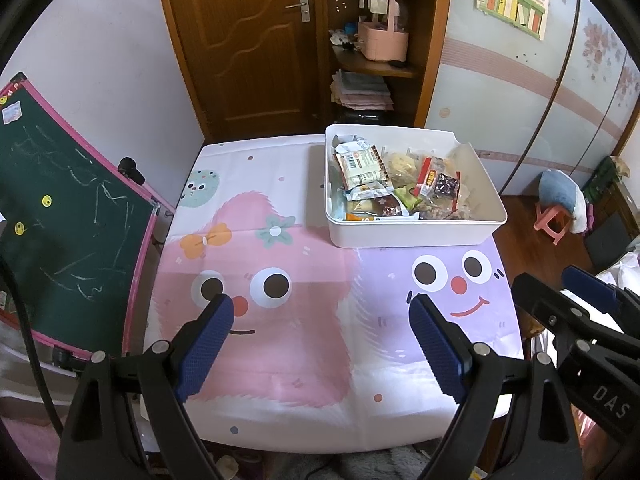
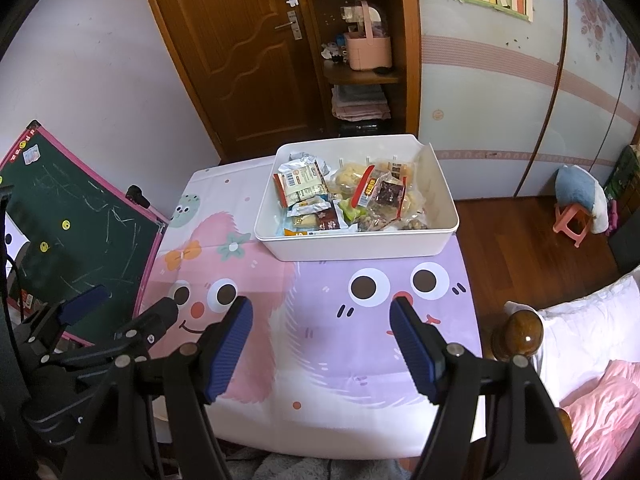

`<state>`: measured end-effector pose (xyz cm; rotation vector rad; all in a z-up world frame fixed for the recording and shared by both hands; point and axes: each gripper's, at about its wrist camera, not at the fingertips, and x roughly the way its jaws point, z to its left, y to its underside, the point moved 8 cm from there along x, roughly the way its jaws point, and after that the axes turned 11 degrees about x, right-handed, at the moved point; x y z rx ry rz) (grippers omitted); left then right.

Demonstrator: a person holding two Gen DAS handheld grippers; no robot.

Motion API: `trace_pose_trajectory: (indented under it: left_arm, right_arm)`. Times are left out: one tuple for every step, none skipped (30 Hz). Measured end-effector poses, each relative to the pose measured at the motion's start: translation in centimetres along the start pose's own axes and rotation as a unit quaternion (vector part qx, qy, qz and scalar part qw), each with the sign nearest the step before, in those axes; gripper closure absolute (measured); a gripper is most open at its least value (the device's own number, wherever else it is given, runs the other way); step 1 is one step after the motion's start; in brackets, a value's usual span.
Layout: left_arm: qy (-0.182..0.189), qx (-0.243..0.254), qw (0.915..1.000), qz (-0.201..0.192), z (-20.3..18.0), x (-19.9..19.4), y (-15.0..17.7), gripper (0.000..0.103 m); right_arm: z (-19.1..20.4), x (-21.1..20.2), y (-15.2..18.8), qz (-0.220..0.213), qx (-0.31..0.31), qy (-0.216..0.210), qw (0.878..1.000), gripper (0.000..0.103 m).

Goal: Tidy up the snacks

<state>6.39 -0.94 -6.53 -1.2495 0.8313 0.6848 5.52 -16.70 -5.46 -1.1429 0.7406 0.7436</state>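
Note:
A white plastic bin [image 1: 416,234] [image 2: 356,246] sits at the far right of the table, packed with several wrapped snacks [image 1: 400,184] [image 2: 348,196]. My left gripper [image 1: 322,312] hangs open over the pink cartoon face near the table's front, nothing between its blue pads. My right gripper [image 2: 322,314] is open too, above the purple cartoon face, well short of the bin. Each gripper shows at the edge of the other's view: the right gripper [image 1: 568,296] in the left wrist view, the left gripper [image 2: 128,304] in the right wrist view.
The table wears a cartoon cloth [image 1: 304,360] [image 2: 340,364]. A green chalkboard [image 1: 64,224] leans at the left edge. Behind stand a wooden door [image 1: 248,40], a corner shelf [image 1: 380,68] and a wardrobe. A bed post [image 2: 520,332] and pink stool [image 2: 572,220] are at right.

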Motion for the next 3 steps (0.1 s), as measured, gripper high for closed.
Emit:
trace_pose_trajectory:
  left_arm:
    - [-0.001,-0.001,1.0,0.001,-0.09,-0.01,-0.16,0.014]
    - [0.0,-0.001,1.0,0.001,-0.12,-0.01,-0.21,0.014]
    - [0.001,-0.001,1.0,0.002,-0.24,-0.07,-0.15,0.014]
  right_arm:
    - [-0.01,0.0,0.01,0.0,0.0,0.0,1.0,0.032]
    - [0.0,0.0,0.0,0.0,0.0,0.0,1.0,0.032]
    - [-0.02,-0.01,0.01,0.0,0.0,0.0,1.0,0.032]
